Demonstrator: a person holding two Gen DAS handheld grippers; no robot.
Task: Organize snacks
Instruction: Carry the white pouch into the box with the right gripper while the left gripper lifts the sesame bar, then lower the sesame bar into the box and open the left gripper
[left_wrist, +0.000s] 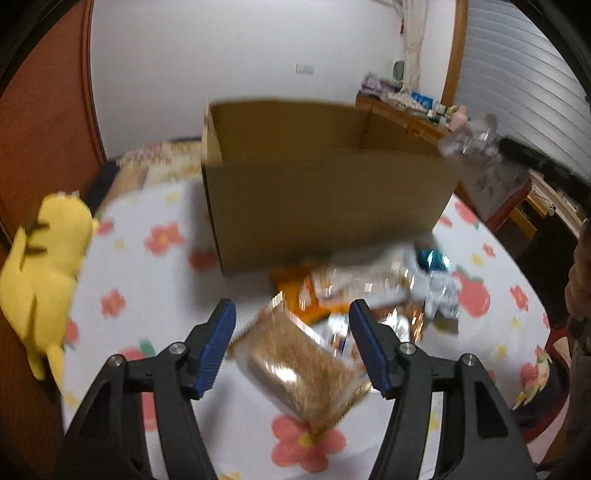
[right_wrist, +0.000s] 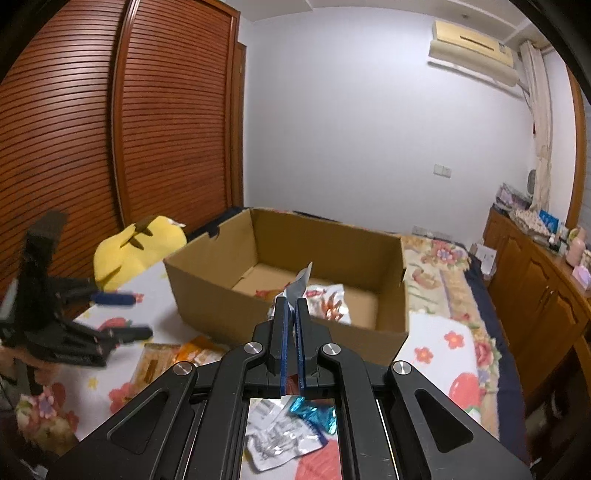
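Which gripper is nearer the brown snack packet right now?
Left. The left gripper is open with the brown snack packet between its fingers. The right gripper is over by the cardboard box, shut on a white packet.

Home bedroom. Bed under floral sheet fills room centre; yellow plush toy lies on it near louvred wooden wardrobe doors. Wall-mounted air conditioner high on white wall. Wooden dresser along side wall, top crowded with small bottles and boxes. Tied-back curtain in corner. Wall switch plate beside it.
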